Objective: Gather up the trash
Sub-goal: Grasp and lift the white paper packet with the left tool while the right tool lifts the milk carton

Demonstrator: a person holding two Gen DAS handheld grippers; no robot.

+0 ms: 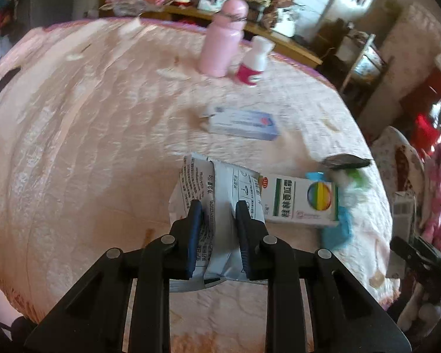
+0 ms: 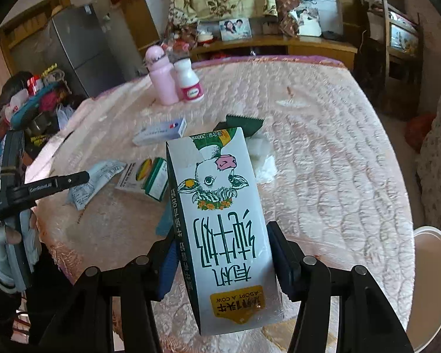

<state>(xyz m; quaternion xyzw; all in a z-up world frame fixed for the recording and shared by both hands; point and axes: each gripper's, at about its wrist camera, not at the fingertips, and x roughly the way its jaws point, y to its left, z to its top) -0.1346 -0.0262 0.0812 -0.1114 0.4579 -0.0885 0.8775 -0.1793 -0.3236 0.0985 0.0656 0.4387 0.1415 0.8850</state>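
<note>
My left gripper (image 1: 219,209) is shut on a crumpled white printed wrapper (image 1: 220,185) and holds it just above the round table's pink quilted cloth (image 1: 88,132). The same wrapper shows in the right wrist view (image 2: 94,182), pinched by the left gripper (image 2: 86,176). My right gripper (image 2: 222,235) is shut on a white and green milk carton (image 2: 220,223) with a cow drawing, held above the table. A dark torn wrapper (image 2: 244,123) and white tissue (image 2: 261,156) lie behind the carton.
A white and green medicine box (image 1: 301,203) lies beside the wrapper on blue plastic (image 1: 338,229). A blue and white box (image 1: 244,125), a pink bottle (image 1: 223,41) and a white bottle (image 1: 254,61) stand farther back. A white bin (image 2: 432,282) is at the table's right edge.
</note>
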